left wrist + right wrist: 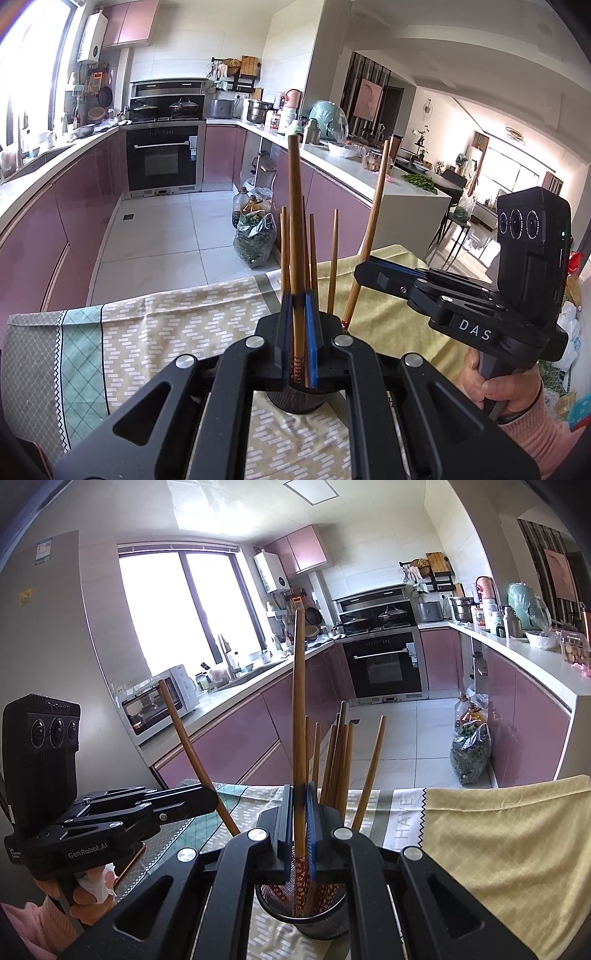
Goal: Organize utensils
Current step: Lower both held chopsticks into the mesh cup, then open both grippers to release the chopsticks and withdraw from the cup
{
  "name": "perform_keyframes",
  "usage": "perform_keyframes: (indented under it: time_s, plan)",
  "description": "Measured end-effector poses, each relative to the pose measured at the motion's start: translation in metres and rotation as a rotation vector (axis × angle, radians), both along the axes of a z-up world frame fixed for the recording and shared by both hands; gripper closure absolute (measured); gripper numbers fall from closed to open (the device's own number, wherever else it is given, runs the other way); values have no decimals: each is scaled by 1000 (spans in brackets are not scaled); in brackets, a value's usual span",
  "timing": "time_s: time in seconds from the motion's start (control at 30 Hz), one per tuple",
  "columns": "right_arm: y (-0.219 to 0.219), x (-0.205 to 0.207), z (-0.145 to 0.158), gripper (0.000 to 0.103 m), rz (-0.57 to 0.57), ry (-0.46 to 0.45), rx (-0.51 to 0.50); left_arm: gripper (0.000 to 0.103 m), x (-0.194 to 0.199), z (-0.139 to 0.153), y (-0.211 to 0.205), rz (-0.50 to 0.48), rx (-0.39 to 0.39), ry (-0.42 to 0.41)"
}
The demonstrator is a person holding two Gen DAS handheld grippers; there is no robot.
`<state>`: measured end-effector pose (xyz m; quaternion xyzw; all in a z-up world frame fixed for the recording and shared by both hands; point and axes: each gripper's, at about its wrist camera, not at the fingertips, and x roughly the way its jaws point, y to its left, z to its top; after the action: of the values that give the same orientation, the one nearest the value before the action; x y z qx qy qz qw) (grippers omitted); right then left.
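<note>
A black mesh holder (321,923) stands on the patterned tablecloth (498,830) with several wooden chopsticks (338,760) upright in it. My right gripper (299,788) is shut on one long chopstick (299,701), whose patterned lower end reaches into the holder. In the left wrist view my left gripper (298,299) is shut on another chopstick (295,221) just above the same holder (295,404). Each gripper shows in the other's view: the right gripper (364,271) on the right clamps a leaning chopstick (375,214), and the left gripper (212,797) on the left clamps a tilted one (184,734).
The table's far edge drops to a tiled kitchen floor (166,236). Bags of greens and bottles (255,240) stand by the pink cabinets. Counters run along both sides, with a microwave (159,701) on the left one. A hand (88,897) holding white tissue grips the left handle.
</note>
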<state>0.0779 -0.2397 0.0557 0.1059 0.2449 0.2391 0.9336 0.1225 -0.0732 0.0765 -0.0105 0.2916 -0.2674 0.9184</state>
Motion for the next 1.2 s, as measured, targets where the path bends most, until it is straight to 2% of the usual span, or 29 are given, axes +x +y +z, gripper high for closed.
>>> perform_keyframes:
  time_s: [0.77,1.2]
  plan:
    - [3,0,-20,97,-10,44,-22,96,7,-22,-5,-7,46,56]
    - [6,4,-30,97,-5,73,-22,96,9,-28,-8,-25,69,51]
